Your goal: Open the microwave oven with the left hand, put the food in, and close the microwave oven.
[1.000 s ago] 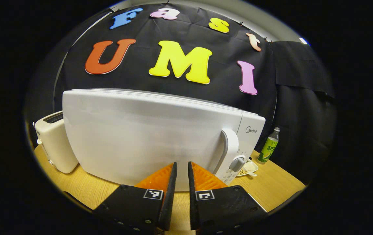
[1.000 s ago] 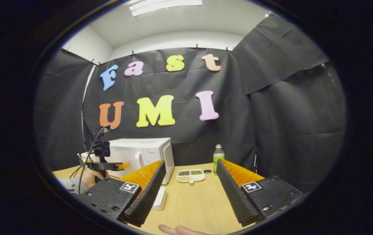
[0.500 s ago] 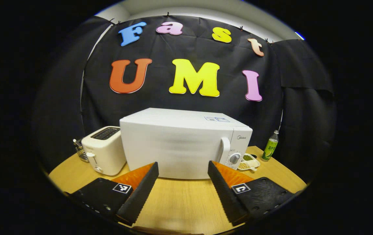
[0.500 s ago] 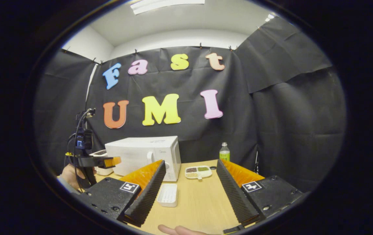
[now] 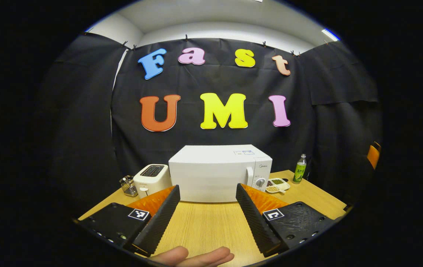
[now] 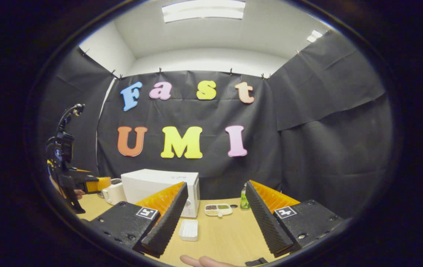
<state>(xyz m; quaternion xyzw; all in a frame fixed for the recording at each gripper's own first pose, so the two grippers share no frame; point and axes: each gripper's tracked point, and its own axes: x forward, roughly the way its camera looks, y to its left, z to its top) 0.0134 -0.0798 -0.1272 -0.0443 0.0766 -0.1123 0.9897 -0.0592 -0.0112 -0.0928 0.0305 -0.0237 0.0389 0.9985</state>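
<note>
Both grippers had drawn back from the microwave oven [image 5: 219, 172], door shut, at the counter's [image 5: 204, 226] back edge. Left gripper [image 5: 207, 204]: spread, empty. Right gripper [image 6: 215, 204]: spread, empty.

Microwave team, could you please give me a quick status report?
Left tongs open, nothing held. Right tongs open, nothing held. Microwave door shut, standing apart from both. Divided snack dish on the table beside it; path looks clear.

Both views face microwave [image 5: 219, 172] — from afar.
</note>
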